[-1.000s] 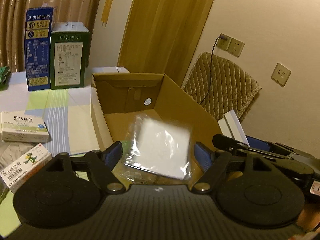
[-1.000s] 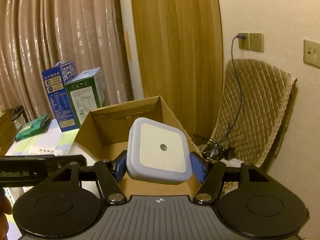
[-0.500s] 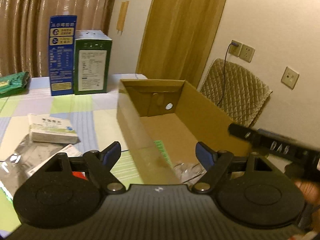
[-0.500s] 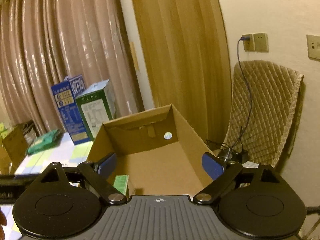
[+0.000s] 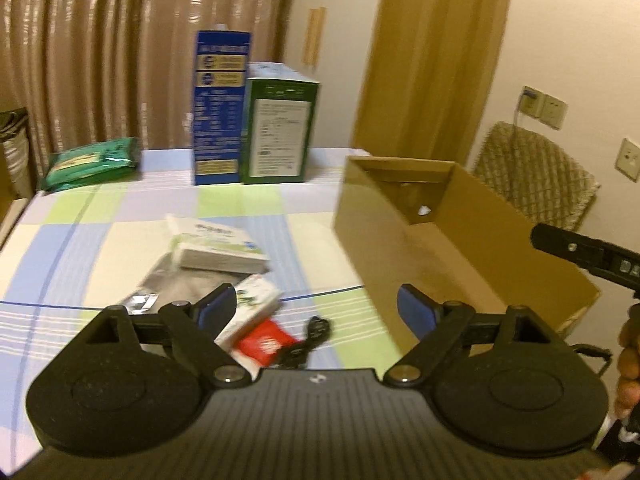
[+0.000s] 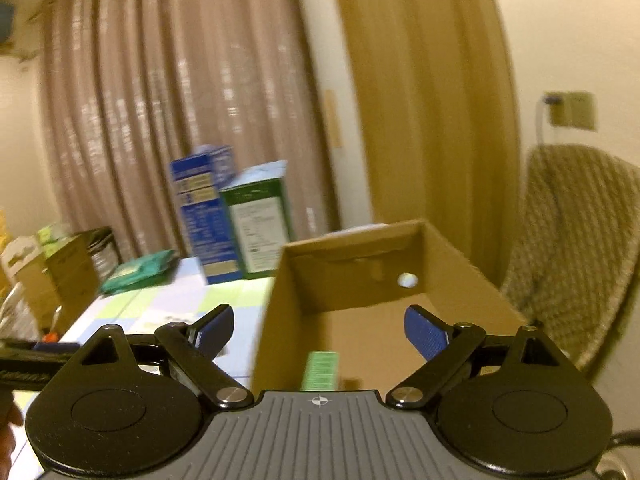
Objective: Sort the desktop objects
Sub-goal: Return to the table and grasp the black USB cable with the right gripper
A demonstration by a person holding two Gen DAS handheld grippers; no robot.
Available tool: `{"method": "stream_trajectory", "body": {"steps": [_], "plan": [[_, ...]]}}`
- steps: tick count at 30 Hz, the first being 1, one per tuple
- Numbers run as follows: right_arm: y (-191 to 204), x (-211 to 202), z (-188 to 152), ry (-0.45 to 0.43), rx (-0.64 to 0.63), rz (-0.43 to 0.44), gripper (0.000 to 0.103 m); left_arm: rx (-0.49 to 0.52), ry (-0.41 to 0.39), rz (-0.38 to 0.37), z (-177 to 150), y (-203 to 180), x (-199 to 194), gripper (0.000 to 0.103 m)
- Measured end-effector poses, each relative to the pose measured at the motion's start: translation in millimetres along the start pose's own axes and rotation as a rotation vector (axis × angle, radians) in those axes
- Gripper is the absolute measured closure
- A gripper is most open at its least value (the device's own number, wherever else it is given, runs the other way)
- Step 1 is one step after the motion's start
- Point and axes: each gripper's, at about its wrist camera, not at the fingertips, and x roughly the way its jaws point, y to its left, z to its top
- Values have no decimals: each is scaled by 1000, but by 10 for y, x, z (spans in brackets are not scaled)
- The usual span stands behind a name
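Your left gripper [image 5: 316, 308], jaws opening and empty, faces the brown cardboard box [image 5: 460, 236] at two o'clock, its long axis running away from you; your right gripper [image 6: 318, 332] gapes empty.

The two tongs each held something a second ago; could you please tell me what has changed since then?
The right tongs let go of the square white light; the left tongs released the clear packet, are still opening, empty, and swung left over the small boxes. The cardboard box and the tall cartons stayed put.

Both grippers dropped their loads into the cardboard box [image 6: 448, 276]; left gripper [image 5: 316, 308] swung tableward, jaws opening.
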Motion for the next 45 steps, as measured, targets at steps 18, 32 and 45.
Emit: {"method": "stream_trajectory", "body": {"steps": [18,32,45], "plan": [[1021,144,-268,36,-213,255,13,-28,40,214,-315,947,-428,14],[1460,490,-685,196,-343,306,14,126,109,210,-430,1214,-300,13],[1309,1071,-805,303,-279,178,28,151,140,147,-347,1237,46,13]]}}
